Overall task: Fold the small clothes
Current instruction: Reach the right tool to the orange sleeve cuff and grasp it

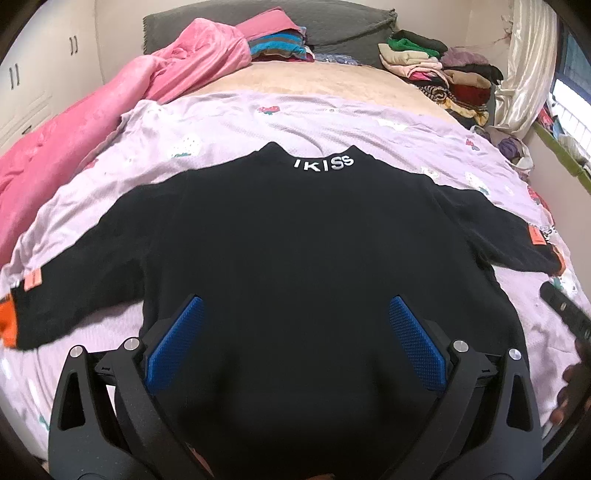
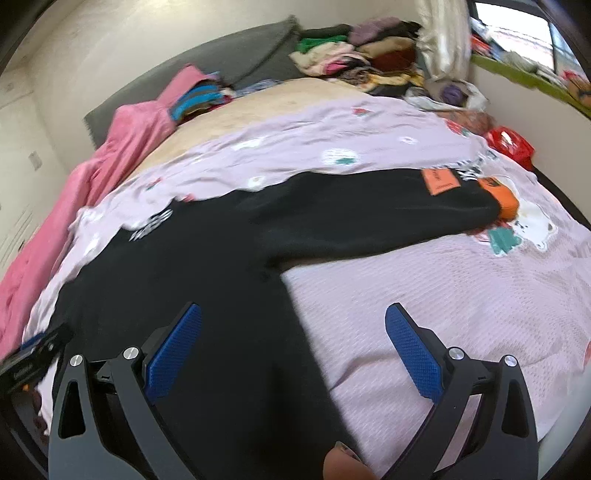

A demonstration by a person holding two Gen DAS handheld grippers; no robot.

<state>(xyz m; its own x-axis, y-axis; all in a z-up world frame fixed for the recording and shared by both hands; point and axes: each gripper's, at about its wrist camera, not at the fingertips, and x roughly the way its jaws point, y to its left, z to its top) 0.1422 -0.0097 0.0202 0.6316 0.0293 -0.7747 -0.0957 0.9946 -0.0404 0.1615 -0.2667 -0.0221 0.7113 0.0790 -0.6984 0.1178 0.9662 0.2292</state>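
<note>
a black sweater point(image 1: 295, 240) lies flat and face up on a lilac printed sheet point(image 1: 229, 114) that covers the near half of the bed. its collar, lettered in white, points to the far side; both sleeves are spread out left and right. each sleeve carries an orange patch point(image 1: 534, 235) and ends in an orange cuff point(image 1: 8, 317).

the left gripper point(image 1: 293, 314) hangs over the lower body of the sweater, jaws spread wide, blue pads point(image 1: 173, 339) apart with nothing between them. whether the pads touch the cloth cannot be told.

the right gripper point(image 2: 293, 325) is also spread wide and empty. it sits over the sweater's right hem edge: its left pad over black cloth, its right pad over bare sheet. the right wrist view is blurred.

on the far left, a pink blanket point(image 1: 74, 122) is bunched along the bed edge. a pile of folded clothes point(image 1: 439, 70) stands at the far right, near a pale curtain point(image 1: 524, 66). a grey pillow point(image 1: 332, 26) lies at the head.
</note>
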